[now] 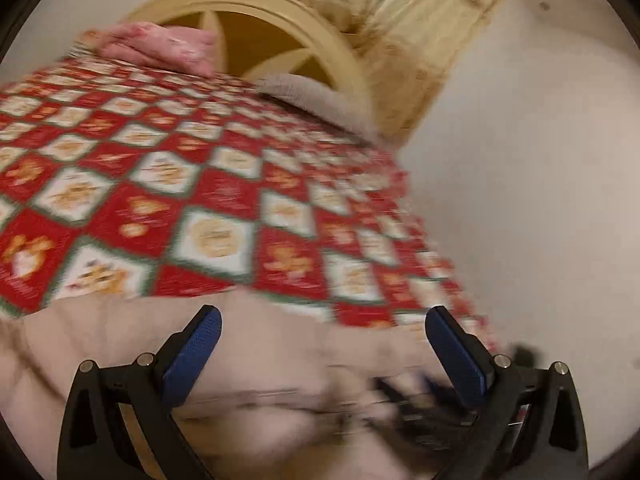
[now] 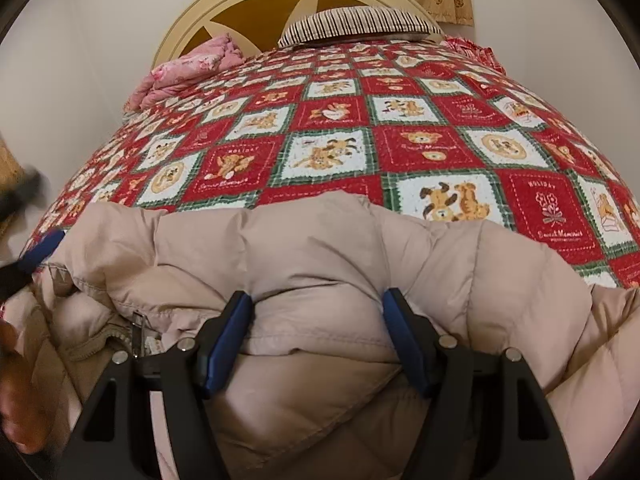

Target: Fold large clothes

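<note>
While the left wrist view is smeared with blur, we can still read the essentials: our left gripper hangs with its blue pads spread wide and nothing pinched between them; the beige puffer jacket lies just beneath, at the near edge of the bed, on the red patchwork quilt; a dark blurred shape at the lower right of this view may be the other tool, though we cannot tell. From here we judge the risk to be a blind grab; closing in mid-sweep could catch a single slippery layer, or the quilt along with the jacket, and drag both.

Where the right wrist view is sharp, we see our right gripper straddling a puffed ridge of the jacket; the pads sit at either side of the bulge and seem to dent it, so we read a wide grip on the padding, though how firm we cannot say; the zipper lies just left of it, and the left tool's blue tip shows at the jacket's left edge. Such a hold on bulk rather than a seam could slide off once lifted; the quilted fill would spring back and the fold skew; the zipper pull might also snag the fabric.
</note>
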`<state>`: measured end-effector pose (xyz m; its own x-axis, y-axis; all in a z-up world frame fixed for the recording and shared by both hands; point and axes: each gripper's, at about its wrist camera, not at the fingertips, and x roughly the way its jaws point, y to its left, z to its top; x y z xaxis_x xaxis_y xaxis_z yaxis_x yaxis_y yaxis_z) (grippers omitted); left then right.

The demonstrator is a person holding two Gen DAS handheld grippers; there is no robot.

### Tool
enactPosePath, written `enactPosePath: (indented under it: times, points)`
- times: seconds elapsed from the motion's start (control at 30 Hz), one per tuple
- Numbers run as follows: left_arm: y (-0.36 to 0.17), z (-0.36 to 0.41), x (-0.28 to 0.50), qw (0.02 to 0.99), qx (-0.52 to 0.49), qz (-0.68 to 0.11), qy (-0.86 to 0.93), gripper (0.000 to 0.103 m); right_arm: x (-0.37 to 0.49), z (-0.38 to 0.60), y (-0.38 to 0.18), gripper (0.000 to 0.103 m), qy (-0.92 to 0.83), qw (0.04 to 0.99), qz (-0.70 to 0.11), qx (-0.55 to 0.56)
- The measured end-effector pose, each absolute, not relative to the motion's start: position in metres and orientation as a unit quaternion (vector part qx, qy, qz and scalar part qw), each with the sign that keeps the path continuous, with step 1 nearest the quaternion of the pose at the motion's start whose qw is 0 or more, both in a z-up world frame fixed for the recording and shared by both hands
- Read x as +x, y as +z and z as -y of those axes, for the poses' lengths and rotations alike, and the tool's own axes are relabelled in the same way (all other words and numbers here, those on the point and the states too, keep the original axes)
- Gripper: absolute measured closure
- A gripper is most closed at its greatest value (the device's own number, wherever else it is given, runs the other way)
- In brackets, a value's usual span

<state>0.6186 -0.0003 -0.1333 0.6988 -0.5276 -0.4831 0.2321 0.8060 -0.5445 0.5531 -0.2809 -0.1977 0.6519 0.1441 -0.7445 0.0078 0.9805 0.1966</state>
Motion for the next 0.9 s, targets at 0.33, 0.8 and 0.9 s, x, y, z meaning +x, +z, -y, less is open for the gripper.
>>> enactPosePath:
  times: [0.33,0.8,0.9]
  points:
    - [-0.194,0.041,0.649,0.876,-0.159,-0.41,-0.198,0.001,0.552,0.284,-0.196,0.029,0.048,0.905,-0.409,0.108]
    - [-0.205,0.062,0.646,0.888,-0.059,-0.434,-0.14,0.001,0.556,0.275,-0.199,0.028,0.03,0.902,-0.424,0.073]
    - [-0.206,0.063,0.647,0.888,-0.053,-0.436,-0.136,0.001,0.556,0.273,-0.199,0.028,0.026,0.902,-0.426,0.065]
